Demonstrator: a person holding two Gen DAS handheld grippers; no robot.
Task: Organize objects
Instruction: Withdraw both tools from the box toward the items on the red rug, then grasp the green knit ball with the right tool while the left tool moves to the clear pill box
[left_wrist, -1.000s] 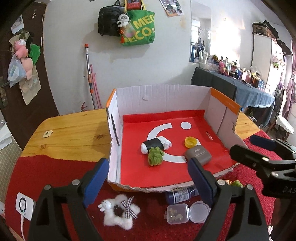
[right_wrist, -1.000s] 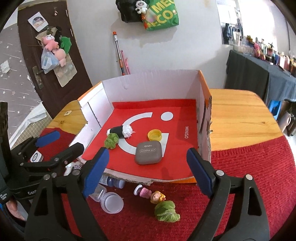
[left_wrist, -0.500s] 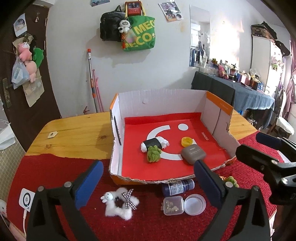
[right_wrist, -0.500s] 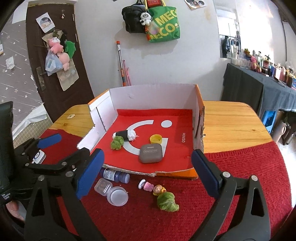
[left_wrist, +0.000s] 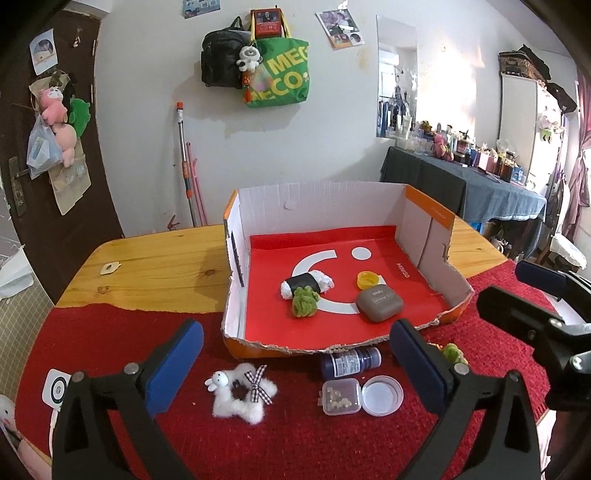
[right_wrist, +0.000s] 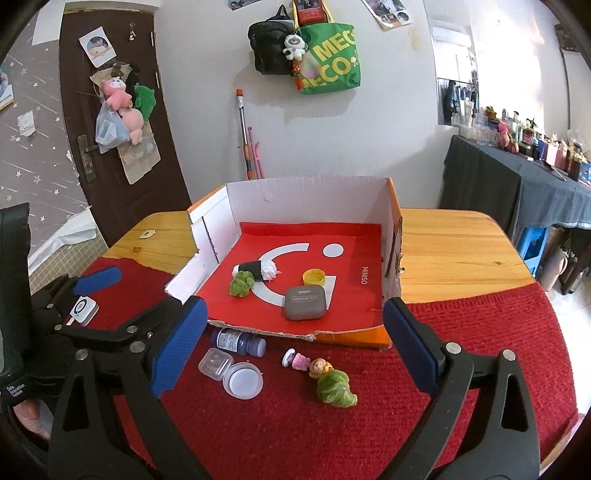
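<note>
Red cloth (left_wrist: 110, 332) covered the near half of the wooden table (left_wrist: 166, 266), and on it a cardboard box (left_wrist: 317, 199) was set with its torn front wall low, presumably so that things could be slid in from the near side. Inside were already placed a sushi-shaped toy (left_wrist: 306, 284), a green plush (left_wrist: 304, 301), a yellow cap (left_wrist: 366, 278) and a grey case (left_wrist: 379, 304); these were judged sorted. Left on the cloth before the box were a white fluffy toy (left_wrist: 240, 395), a dark bottle (left_wrist: 349, 362), an open clear container (left_wrist: 341, 397), and, in the right wrist view, a small pink figure (right_wrist: 297, 359) and a green-wrapped doll (right_wrist: 332, 380).

The bottle was laid on its side just beside the box front, its long axis running roughly parallel to that edge, its cap end pointing to the person's right. The doll's long axis was set diagonally, head toward the box.

The left gripper (left_wrist: 295, 363) and the right gripper (right_wrist: 293, 349) were both held spread wide above the cloth, nothing being gripped by either.
</note>
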